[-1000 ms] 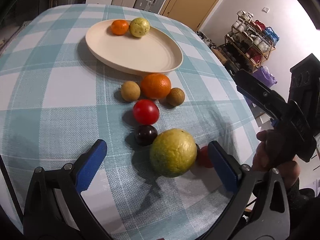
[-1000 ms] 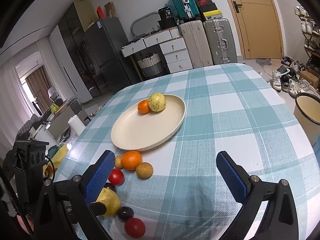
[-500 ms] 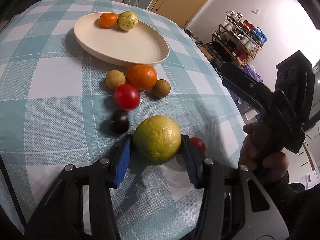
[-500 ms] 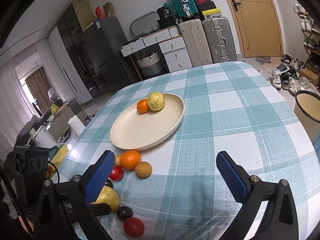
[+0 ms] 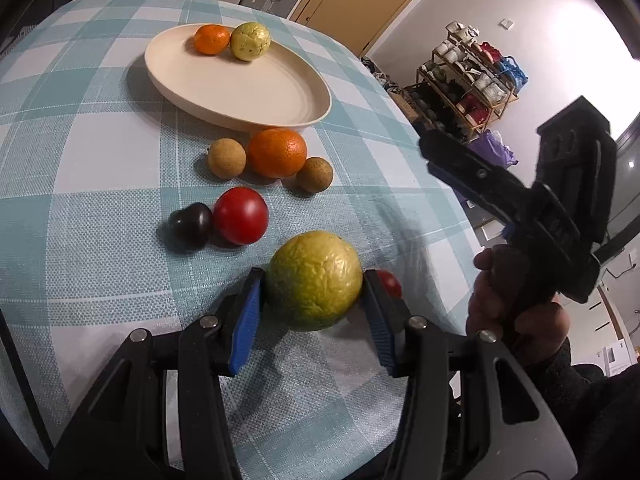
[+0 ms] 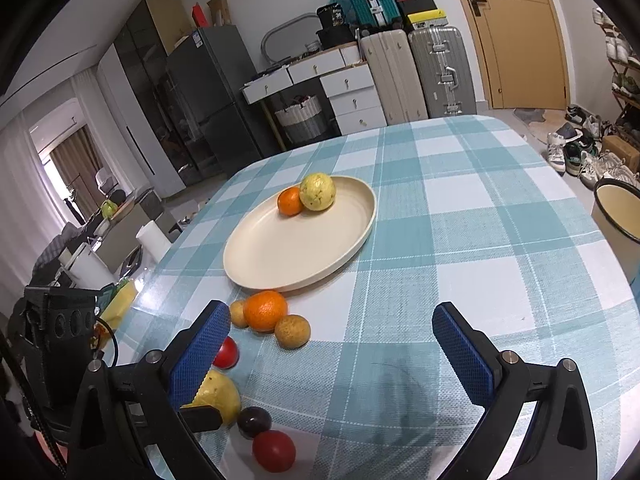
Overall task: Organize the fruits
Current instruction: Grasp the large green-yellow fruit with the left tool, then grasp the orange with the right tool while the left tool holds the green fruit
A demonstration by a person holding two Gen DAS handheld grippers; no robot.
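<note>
Left wrist view gives us the large yellow-green fruit (image 5: 314,280) pinched between the blue pads (image 5: 244,320) of our left gripper (image 5: 314,284), both pads pressed against its sides, over the checked tablecloth (image 5: 80,152) near the table's front edge. We cannot tell whether it rests on the cloth or is raised just above it. Just behind the right pad a small red fruit (image 5: 390,282) peeks out. Beyond the held fruit, a red tomato-like fruit (image 5: 240,216) touches a dark plum (image 5: 190,224) on its left. Farther on, a big orange (image 5: 277,153) sits between two small brown round fruits (image 5: 226,158), close to the rim of the cream oval plate (image 5: 280,96). On the plate's far end a small orange (image 5: 211,39) and a yellow-green fruit (image 5: 251,41) lie side by side, touching.

From the right wrist view, our right gripper (image 6: 328,356) has its jaws spread wide with nothing between them, above the cloth beside the fruit cluster. To the right of the table we see a cream bucket (image 6: 618,208) on the floor.
</note>
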